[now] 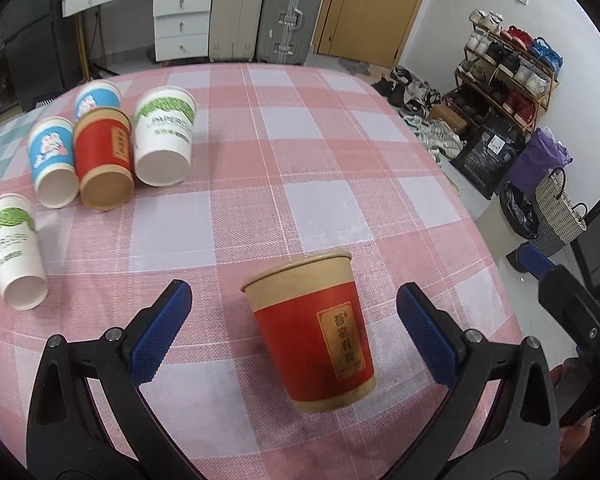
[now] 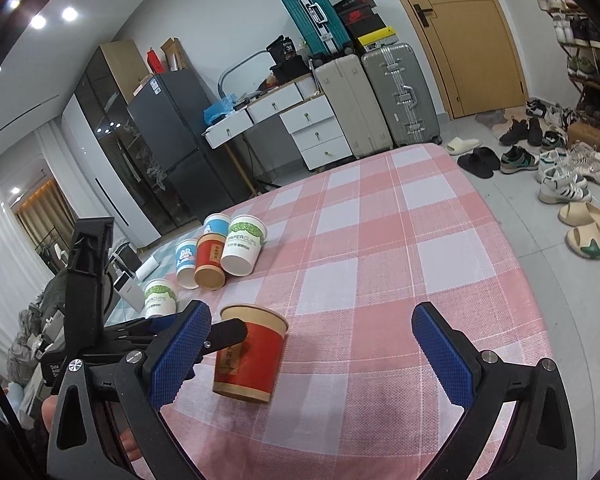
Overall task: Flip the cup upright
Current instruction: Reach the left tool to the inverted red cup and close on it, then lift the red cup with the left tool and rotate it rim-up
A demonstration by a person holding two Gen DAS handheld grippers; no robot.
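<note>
A red and kraft paper cup [image 1: 312, 332] stands rim up on the pink checked tablecloth [image 1: 300, 160], leaning slightly. My left gripper [image 1: 294, 294] is open around it, with a blue pad on each side and a gap between each pad and the cup wall. In the right wrist view the same cup [image 2: 256, 360] sits left of centre, with one black finger of the left gripper [image 2: 226, 332] crossing its front. My right gripper [image 2: 311, 314] is open and holds nothing; the cup is just inside its left pad. Its blue tip also shows at the right edge of the left wrist view.
Several other paper cups [image 1: 104, 160] lie on their sides at the table's far left, mouths toward me, including a white and green one [image 1: 164, 140]. The table's right edge [image 1: 480, 216] drops to a floor with shoes, bags and a shoe rack. Suitcases and drawers stand beyond the far edge.
</note>
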